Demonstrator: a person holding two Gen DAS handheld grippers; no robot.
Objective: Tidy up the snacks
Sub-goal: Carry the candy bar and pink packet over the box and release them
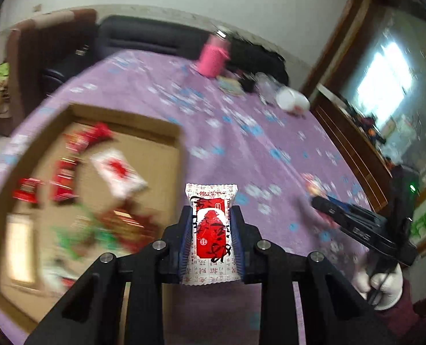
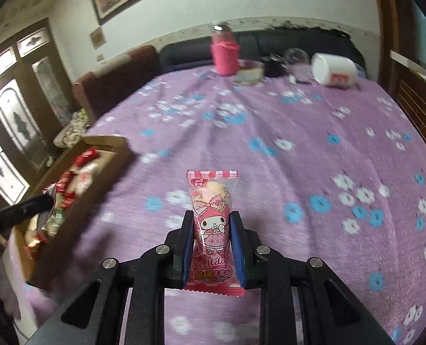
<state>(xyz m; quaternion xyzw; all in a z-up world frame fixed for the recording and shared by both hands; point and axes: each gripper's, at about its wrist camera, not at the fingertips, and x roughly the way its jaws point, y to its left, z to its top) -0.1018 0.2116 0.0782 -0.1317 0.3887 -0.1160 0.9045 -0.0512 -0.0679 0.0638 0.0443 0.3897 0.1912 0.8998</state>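
Note:
My left gripper (image 1: 211, 212) is shut on a white and red snack packet (image 1: 211, 230), held above the purple cloth just right of the cardboard box (image 1: 144, 120). The box holds several red, white and green snacks (image 1: 118, 172). My right gripper (image 2: 211, 218) is shut on a pink My Melody candy packet (image 2: 213, 218), held above the cloth to the right of the box (image 2: 109, 143). The right gripper also shows in the left wrist view (image 1: 316, 199) at the right. The left gripper shows in the right wrist view (image 2: 44, 201) over the box.
A purple flowered tablecloth (image 2: 299, 132) covers the table. At its far side stand a pink bottle (image 2: 225, 57), a small dish (image 2: 248, 73), a glass jar (image 2: 296, 57) and a tipped white cup (image 2: 333, 70). A dark sofa (image 2: 270, 40) lies beyond.

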